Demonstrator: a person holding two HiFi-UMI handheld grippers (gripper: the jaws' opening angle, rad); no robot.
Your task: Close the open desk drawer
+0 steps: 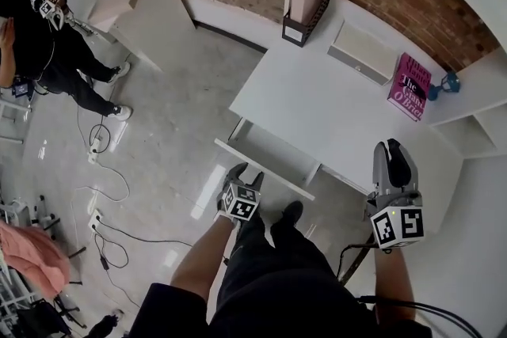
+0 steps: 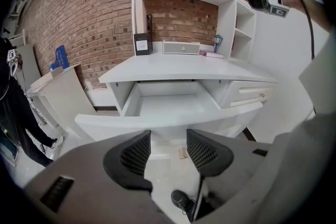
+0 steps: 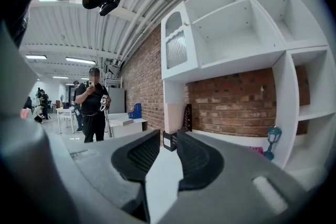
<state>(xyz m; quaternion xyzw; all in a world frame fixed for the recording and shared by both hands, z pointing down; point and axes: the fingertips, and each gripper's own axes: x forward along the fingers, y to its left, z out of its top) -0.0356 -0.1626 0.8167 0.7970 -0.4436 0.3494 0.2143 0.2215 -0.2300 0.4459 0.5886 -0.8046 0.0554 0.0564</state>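
We're at the approach step: the drawer (image 1: pixel 276 153) stands pulled out under the desk (image 1: pixel 317 103), its front just ahead of the left gripper (image 1: pixel 246 173), jaws spread, empty, no contact yet. The right gripper (image 1: pixel 394 148) hangs over the desktop, jaws slightly parted, nothing between them. Next we likely set the left jaws on the front and push straight in

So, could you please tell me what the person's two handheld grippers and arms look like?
The grey moulded left gripper and right gripper each carry a cube of black-and-white square markers. Each claw has black mesh-textured pads. A thin black cable trails from the right one. The forearms are bare; the person wears dark trousers and a black shoe.
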